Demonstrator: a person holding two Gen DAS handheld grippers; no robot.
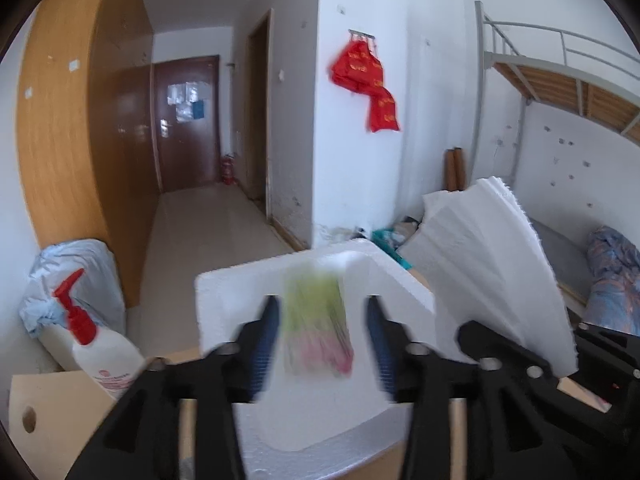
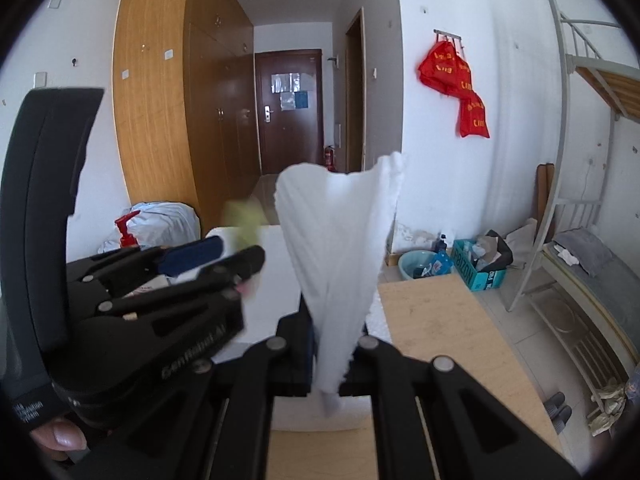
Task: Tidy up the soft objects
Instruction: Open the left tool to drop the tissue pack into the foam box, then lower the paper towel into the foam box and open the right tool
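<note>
Left gripper (image 1: 318,334) stands spread over the white foam box (image 1: 224,296), a blurred green-and-pink packet (image 1: 316,320) loose between its fingers, seemingly dropping in | Right gripper (image 2: 326,354) pinches a white tissue sheet (image 2: 340,240) beside the box, not yet stowed | Task apparently midway

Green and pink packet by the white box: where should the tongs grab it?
Pinch the packet across its narrow width, on its two long side edges, about halfway up. Come from the near side, where the open left tongs straddle it at the foam box. It is blurred, so this is a guess.
</note>
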